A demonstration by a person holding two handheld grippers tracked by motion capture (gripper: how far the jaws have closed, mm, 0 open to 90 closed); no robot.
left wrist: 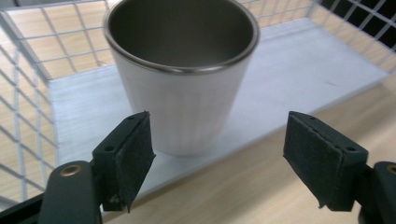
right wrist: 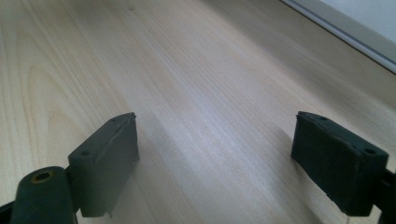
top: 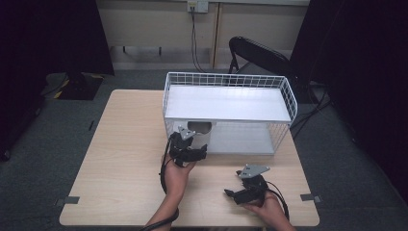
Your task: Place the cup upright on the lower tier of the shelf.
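Room: grey floor, dark curtains at both sides, a black chair (top: 255, 50) behind the wooden bench (top: 130, 144).
High view: a white wire rack (top: 228, 103) stands on the bench; the left claw (top: 188, 144) is at its front left corner, by the cup (top: 201, 132); the right claw (top: 243, 185) is near the front edge.
Left gripper view: left claw (left wrist: 218, 149) spread, cup (left wrist: 184, 74) upright on the rack's lower shelf just beyond, untouched.
Right gripper view: right claw (right wrist: 215, 163) spread over bare bench (right wrist: 196, 84).

From my seat the table (top: 125, 144) is evenly lit from above while the room's edges fall black, the high view is soft, and both gripper views show faint shadows.
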